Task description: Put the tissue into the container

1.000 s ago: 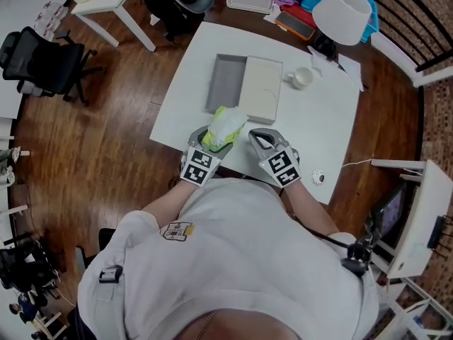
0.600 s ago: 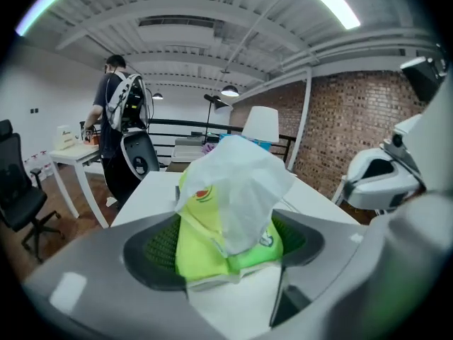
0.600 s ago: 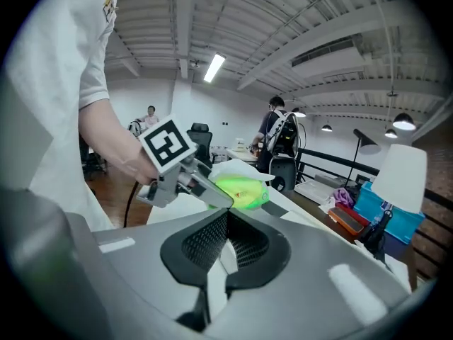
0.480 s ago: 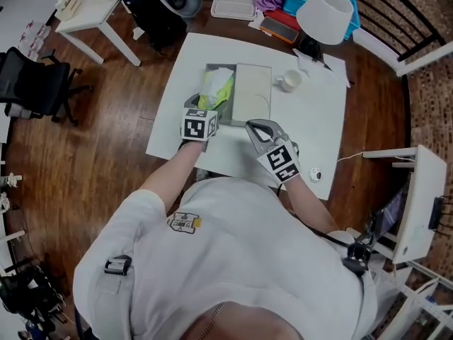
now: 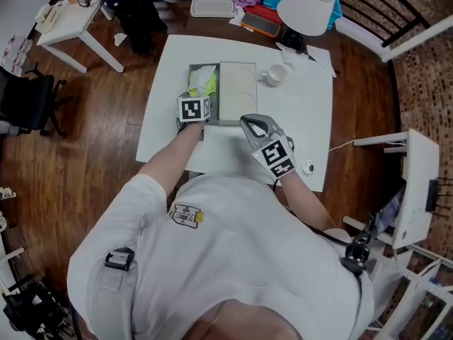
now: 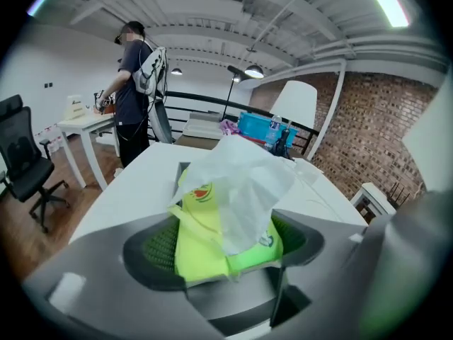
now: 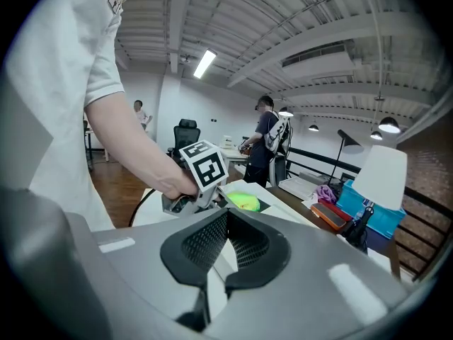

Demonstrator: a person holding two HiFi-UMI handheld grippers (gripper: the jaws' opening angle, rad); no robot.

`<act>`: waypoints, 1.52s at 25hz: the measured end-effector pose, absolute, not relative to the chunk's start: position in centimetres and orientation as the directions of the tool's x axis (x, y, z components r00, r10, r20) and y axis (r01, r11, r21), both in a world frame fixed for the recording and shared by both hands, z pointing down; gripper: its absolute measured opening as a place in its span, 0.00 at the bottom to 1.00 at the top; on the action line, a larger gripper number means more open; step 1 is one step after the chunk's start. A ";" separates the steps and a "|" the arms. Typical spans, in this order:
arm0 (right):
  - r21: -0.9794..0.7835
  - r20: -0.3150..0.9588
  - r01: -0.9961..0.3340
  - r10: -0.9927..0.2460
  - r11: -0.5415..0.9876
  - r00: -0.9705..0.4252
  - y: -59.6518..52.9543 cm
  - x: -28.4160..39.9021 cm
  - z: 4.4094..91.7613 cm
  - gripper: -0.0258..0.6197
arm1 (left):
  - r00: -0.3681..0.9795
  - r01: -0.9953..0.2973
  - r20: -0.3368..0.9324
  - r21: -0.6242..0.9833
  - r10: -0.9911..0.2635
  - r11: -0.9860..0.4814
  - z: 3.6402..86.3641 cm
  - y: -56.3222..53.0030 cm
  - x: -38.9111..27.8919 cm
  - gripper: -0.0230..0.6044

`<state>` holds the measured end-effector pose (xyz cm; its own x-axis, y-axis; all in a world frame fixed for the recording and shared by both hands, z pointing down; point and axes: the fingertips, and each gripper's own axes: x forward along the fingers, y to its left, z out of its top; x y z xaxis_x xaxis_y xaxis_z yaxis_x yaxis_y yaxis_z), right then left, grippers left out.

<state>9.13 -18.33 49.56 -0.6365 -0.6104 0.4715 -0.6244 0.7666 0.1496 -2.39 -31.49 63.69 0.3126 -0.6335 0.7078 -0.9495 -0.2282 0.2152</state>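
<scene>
Lime-green tissue pk (image 6: pixel 226 222), white sheet poking up top, held upright over open grey rect. container (image 5: pixel 215 106)

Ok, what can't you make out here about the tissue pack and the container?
Head view: container floor, covered by tissue pack and left gripper; whether the pack touches it is unclear.
Left gripper view: container mostly hidden behind the pack.
Right gripper view: pack small, partly behind the person's hand.

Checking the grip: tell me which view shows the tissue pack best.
Left gripper view: the tissue pack fills it, clamped in the left claw. Head view: partly hidden behind that claw. Right gripper view: a small green patch.
</scene>
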 end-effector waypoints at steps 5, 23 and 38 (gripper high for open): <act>0.149 0.482 -0.620 -0.604 0.770 -0.634 -17.7 9.5 49.7 0.04 | 0.252 -0.960 0.760 0.117 -0.599 -0.256 64.6 -32.1 -1.7 0.60; 0.097 0.488 -0.632 -0.590 0.769 -0.643 -17.0 9.9 51.7 0.04 | 0.100 -0.939 0.900 -0.055 -0.424 -0.338 68.1 -31.1 -1.4 0.61; 0.048 0.472 -0.650 -0.591 0.758 -0.654 -18.0 11.1 52.9 0.04 | 0.209 -0.915 0.877 0.019 -0.433 -0.403 66.3 -30.3 -2.3 0.75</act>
<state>11.07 -18.00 52.87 -0.6543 -0.5910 0.4718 -0.6502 0.7582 0.0480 -2.35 -30.28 66.30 0.2092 -0.4327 0.8769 -0.9148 -0.4034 0.0192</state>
